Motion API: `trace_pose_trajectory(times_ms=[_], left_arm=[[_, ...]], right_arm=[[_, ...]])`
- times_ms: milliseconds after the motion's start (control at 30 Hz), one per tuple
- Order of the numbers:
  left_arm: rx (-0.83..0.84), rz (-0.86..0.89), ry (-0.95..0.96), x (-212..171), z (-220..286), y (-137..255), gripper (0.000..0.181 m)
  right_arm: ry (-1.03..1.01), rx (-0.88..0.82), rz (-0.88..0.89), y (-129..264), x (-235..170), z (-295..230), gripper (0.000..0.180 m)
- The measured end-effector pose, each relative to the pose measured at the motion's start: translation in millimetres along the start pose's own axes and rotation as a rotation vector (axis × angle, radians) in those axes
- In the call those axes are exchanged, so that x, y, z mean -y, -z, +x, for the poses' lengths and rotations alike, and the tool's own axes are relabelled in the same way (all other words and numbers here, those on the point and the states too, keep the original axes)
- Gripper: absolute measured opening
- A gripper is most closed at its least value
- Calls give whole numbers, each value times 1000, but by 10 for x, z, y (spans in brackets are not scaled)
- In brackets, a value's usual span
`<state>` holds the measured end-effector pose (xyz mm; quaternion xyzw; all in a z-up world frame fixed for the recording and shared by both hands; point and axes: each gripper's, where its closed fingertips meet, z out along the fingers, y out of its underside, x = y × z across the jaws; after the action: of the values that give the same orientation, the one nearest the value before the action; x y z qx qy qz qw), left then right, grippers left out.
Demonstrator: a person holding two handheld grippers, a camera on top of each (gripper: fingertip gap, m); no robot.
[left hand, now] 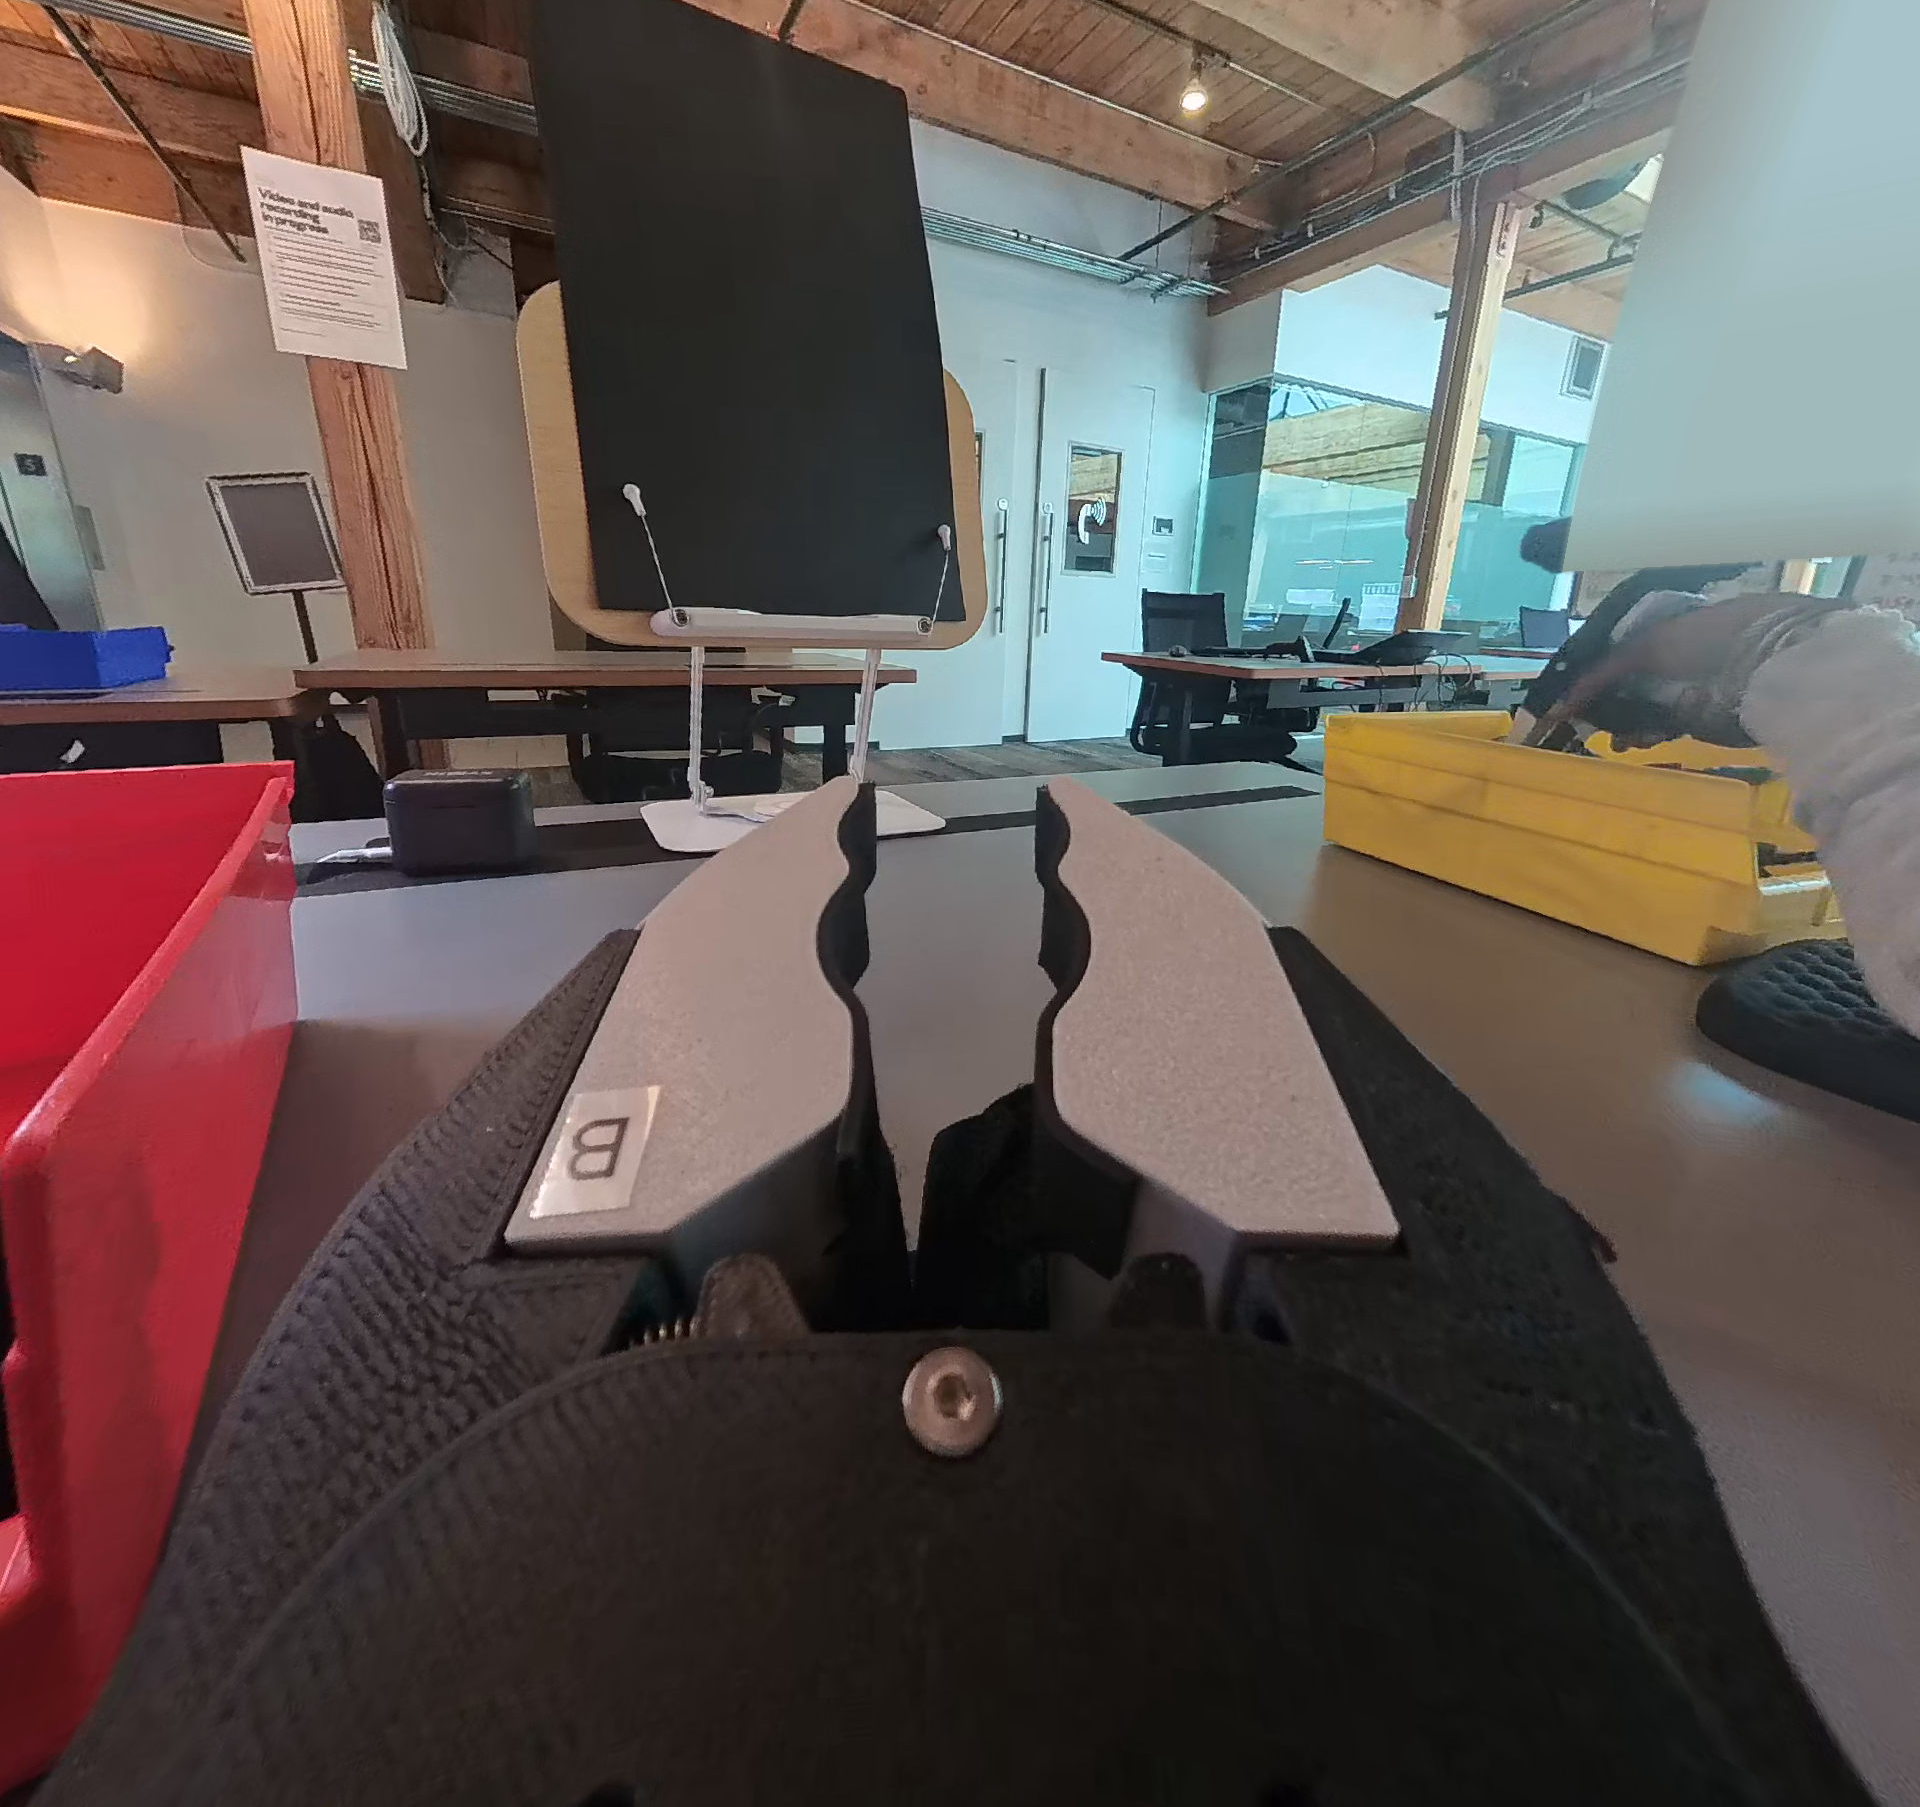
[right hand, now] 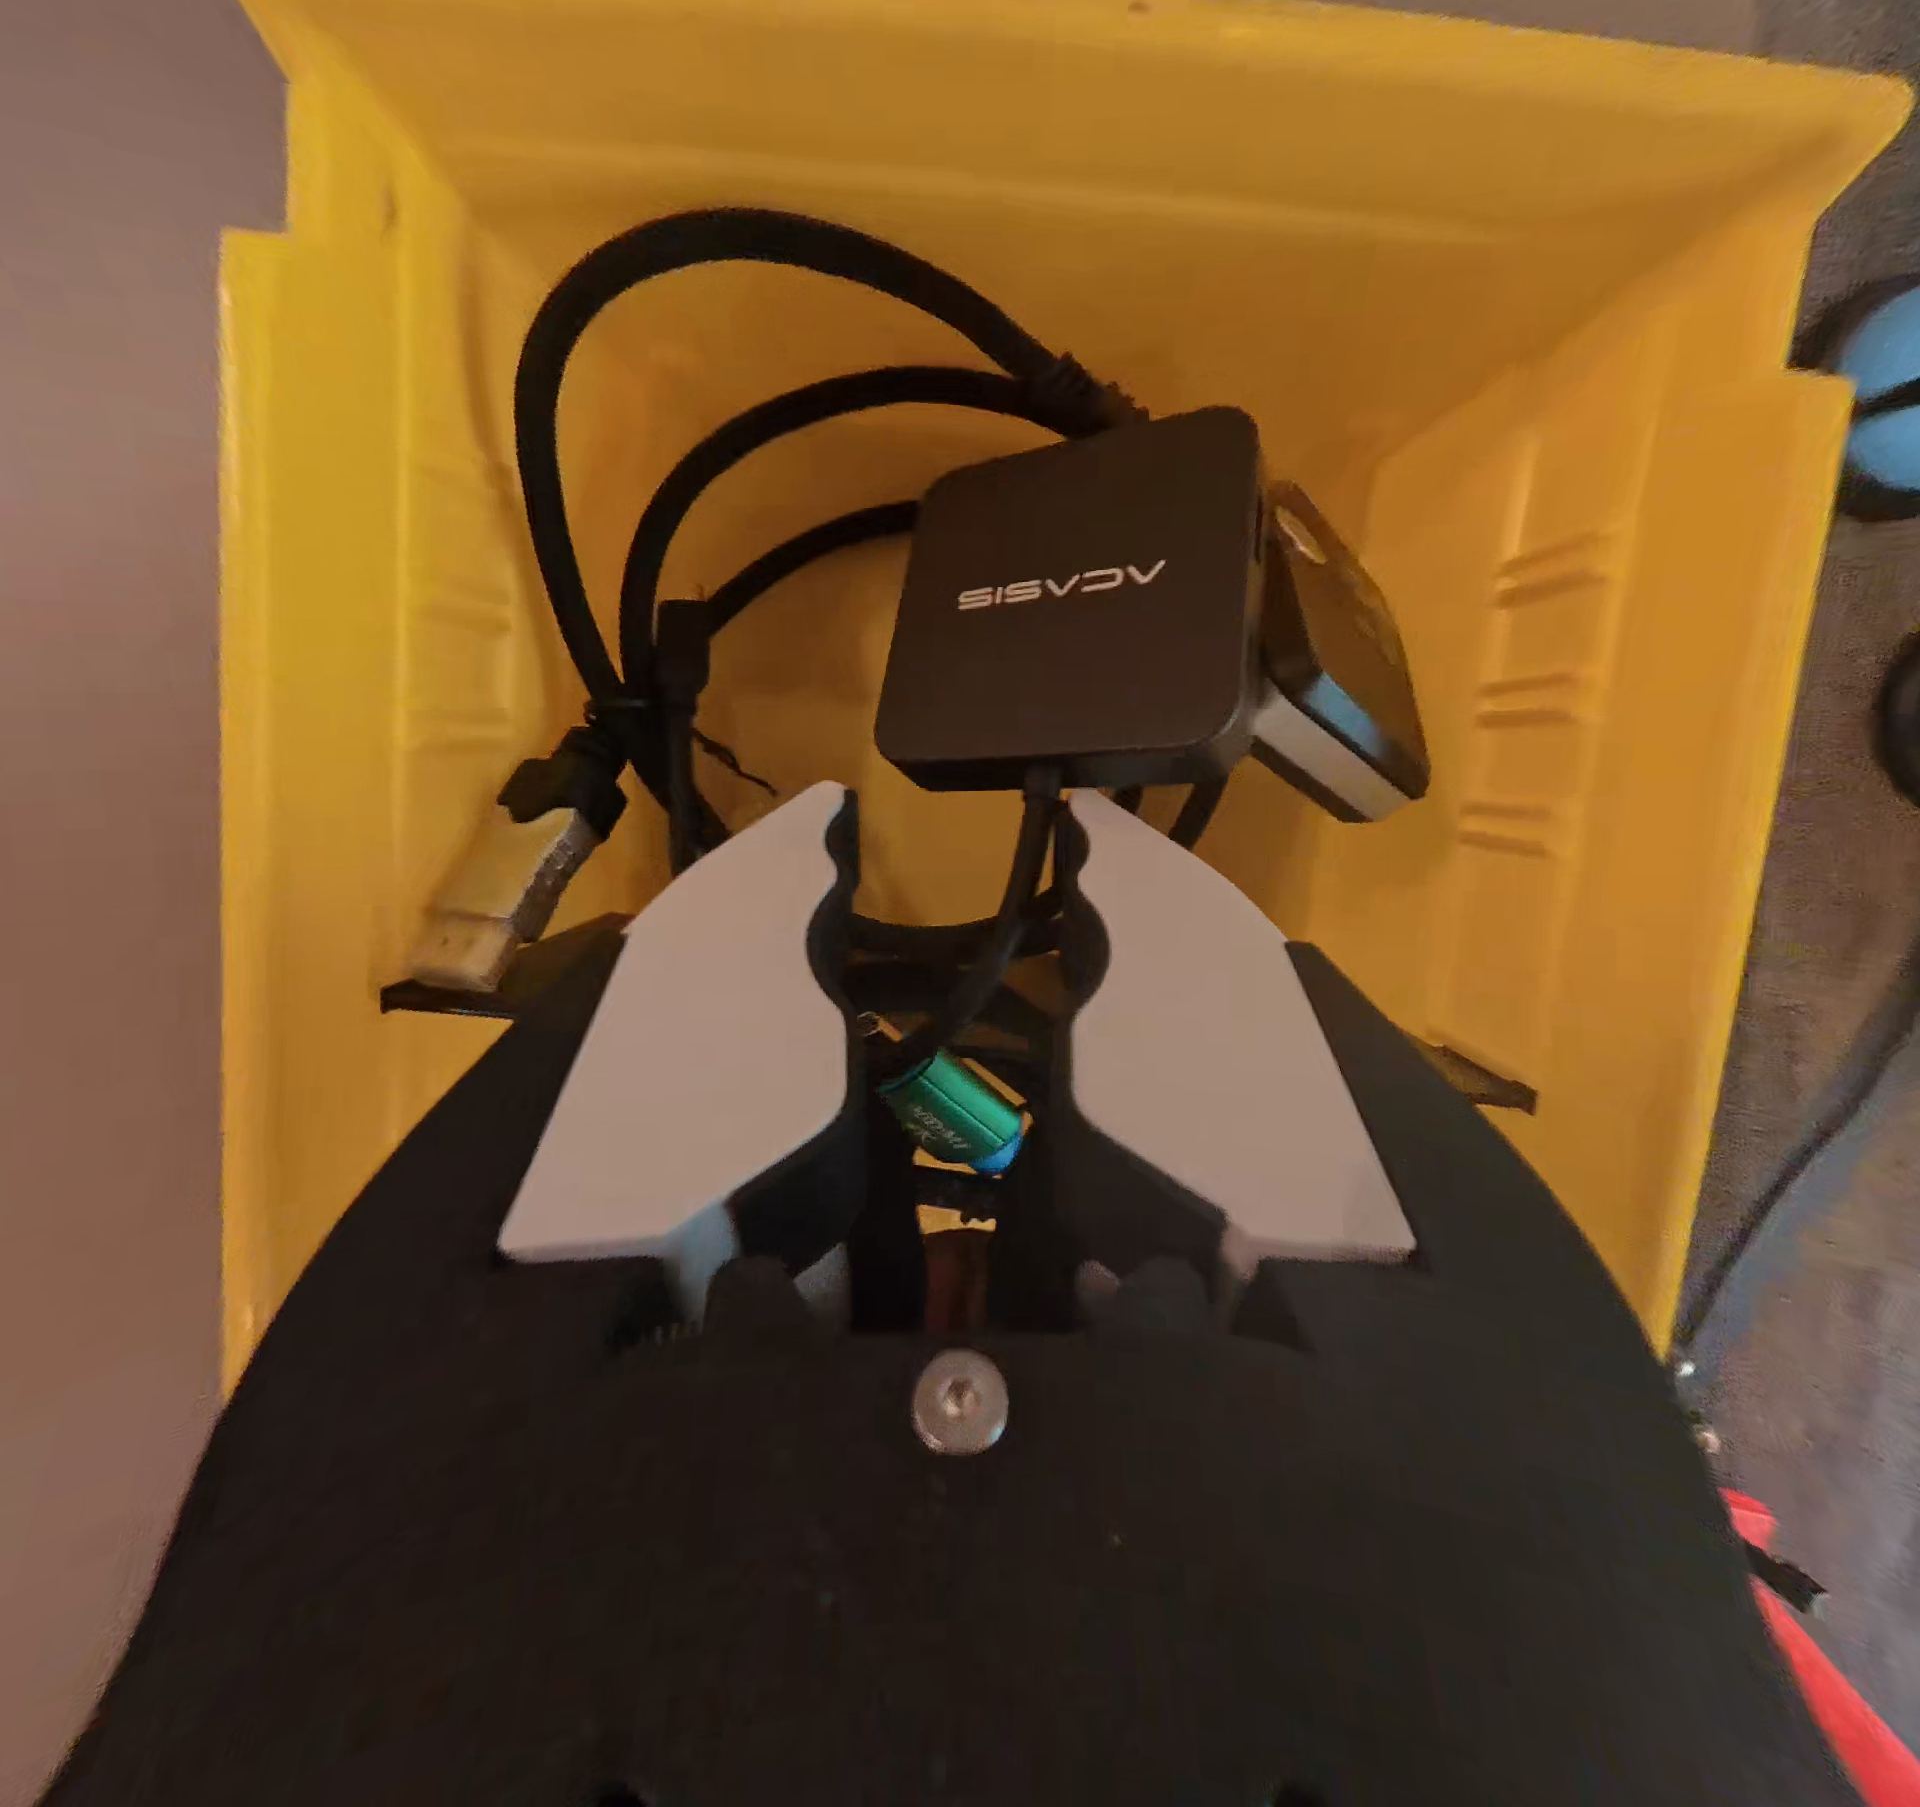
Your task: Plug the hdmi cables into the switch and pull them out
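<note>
In the right wrist view, a black square switch [right hand: 1070,604] lies in a yellow bin [right hand: 727,95] with black braided cables [right hand: 644,552] looping from its far side. A silver HDMI plug [right hand: 509,884] lies at the bin's left. My right gripper [right hand: 961,812] is open just in front of the switch. A thin black cable [right hand: 1023,864] runs from the switch down between its fingers to a green plug [right hand: 951,1113]. My left gripper [left hand: 951,801] is open and empty, low over the grey table [left hand: 1507,1186].
A silver-and-black box [right hand: 1340,677] leans against the switch's right side. In the left wrist view, a red bin [left hand: 125,978] stands at left and the yellow bin [left hand: 1507,812] at right, with a white-gloved hand [left hand: 1849,739] over it. A black panel on a stand [left hand: 738,303] stands ahead.
</note>
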<state>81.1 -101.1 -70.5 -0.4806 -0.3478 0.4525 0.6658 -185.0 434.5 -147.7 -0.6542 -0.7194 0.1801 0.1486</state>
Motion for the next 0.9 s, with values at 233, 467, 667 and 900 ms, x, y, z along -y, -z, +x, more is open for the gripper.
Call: trace_pose_trajectory(times_ms=[233, 467, 667, 900], left_arm=[[-1, 6, 4, 9, -2, 6, 28], [-1, 6, 0, 9, 4, 8, 28], [-31, -24, 6, -7, 39, -18, 32], [0, -131, -126, 353, -313, 139, 65]], right_arm=[[52, 35, 157, 220, 268, -175, 23], [76, 101, 82, 13, 205, -295, 28], [59, 27, 277, 495, 457, -273, 36], [340, 189, 692, 1470, 813, -1290, 83]])
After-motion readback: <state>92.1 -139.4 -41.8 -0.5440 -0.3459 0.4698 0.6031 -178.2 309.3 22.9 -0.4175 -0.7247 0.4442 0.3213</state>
